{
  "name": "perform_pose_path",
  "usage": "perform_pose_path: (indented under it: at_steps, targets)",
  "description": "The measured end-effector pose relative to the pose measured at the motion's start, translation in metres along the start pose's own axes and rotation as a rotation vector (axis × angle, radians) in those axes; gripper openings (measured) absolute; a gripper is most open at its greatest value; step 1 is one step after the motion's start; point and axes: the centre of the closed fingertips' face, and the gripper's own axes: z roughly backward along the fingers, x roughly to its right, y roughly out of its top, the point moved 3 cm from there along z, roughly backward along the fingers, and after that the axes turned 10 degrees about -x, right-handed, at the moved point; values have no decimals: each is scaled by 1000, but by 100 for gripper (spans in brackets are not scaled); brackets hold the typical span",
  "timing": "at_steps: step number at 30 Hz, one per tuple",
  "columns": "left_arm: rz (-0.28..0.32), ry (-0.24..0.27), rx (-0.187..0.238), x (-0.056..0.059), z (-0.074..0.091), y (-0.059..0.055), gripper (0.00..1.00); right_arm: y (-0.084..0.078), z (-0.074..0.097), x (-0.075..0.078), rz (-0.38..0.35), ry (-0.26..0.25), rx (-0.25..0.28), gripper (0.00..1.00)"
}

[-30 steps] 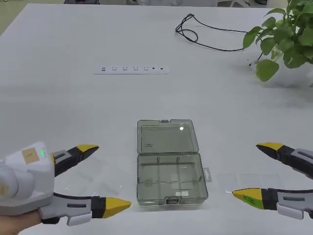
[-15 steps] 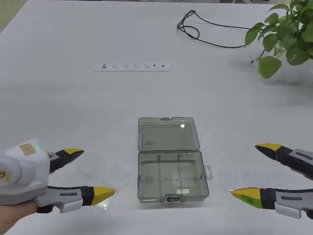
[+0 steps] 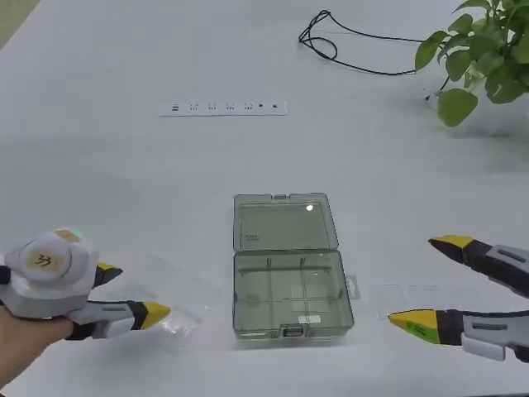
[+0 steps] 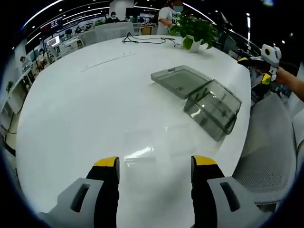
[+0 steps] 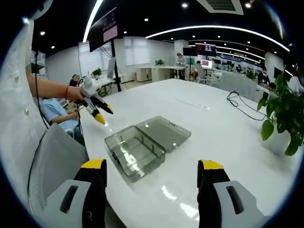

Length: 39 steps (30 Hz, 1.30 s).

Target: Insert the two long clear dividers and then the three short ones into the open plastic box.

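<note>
The clear dividers [image 4: 140,147] nearest to hand lie flat on the white table [image 3: 99,182], to the left of the open plastic box [image 3: 248,289] and well apart from its wall. In the left gripper view they sit just ahead of the left gripper [image 4: 155,161], in line with the gap between its jaws. The nearest sheet's long axis runs roughly across that gap, not along it. More clear pieces [image 3: 413,296], faint against the table, lie just to the right of the box, close by the right gripper [image 3: 428,279]. The box stands in the middle with its lid [image 3: 285,222] folded flat away from the person. Whether the lines inside it are seated dividers or only slots cannot be told.

Both grippers are spread wide and hold nothing. The left one is the nearer to the left-hand sheets, so a pick there looks likely to fall to it.

Against the picture of a second ago, the left gripper has drawn leftward and back toward the person, away from the box, and now stands over the left-hand sheets. The right gripper has barely moved, and the box lies as it did
</note>
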Motion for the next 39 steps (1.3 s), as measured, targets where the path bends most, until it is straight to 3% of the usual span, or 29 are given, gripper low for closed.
perform_pose_path:
  at_steps: [10,12,14,16,22,32,39]
  targets:
    - [30,61,-130,-9,-12,-13,48,-1,-2,1,-11,1,3,78]
    - [24,64,-137,-8,-14,-12,46,-1,-2,1,-13,0,6,78]
    - [13,81,-175,-9,-16,-16,45,-2,-2,1,-15,1,7,78]
    - [8,87,-178,-9,-17,-16,44,-1,-2,1,-16,0,9,78]
    - [8,113,-241,-15,-22,-24,42,-1,-2,2,-18,-4,13,78]
    - [25,128,-259,-13,-21,-20,39,-3,-2,2,-23,-5,18,77]
    - [48,132,-306,-17,-21,-19,34,-2,0,4,-25,-9,24,77]
